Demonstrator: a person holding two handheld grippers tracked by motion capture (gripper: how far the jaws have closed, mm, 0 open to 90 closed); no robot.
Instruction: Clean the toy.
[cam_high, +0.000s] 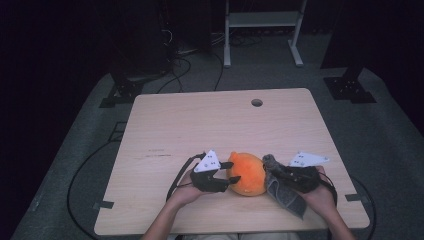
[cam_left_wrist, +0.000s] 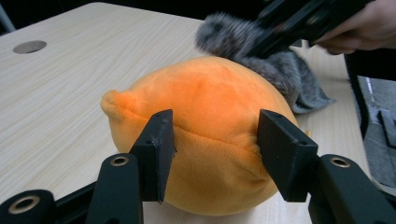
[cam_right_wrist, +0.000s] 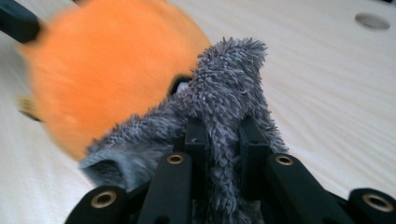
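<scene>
You have one orange plush (cam_high: 247, 173) and one grey cloth (cam_high: 281, 191) on the table (cam_high: 200, 125), both near its front edge, the cloth just right of the plush. The high view adds the table's hole (cam_high: 257, 102) near the far edge. Your left gripper (cam_left_wrist: 212, 149) pinches the plush, both pads pressed into its sides. Your right gripper (cam_right_wrist: 223, 140) clamps narrowly on the cloth, whose tip touches the plush.

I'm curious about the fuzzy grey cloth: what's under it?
The grey cloth hangs from the right gripper, its lower end on the table beside the orange plush. What it covers is hidden.
</scene>
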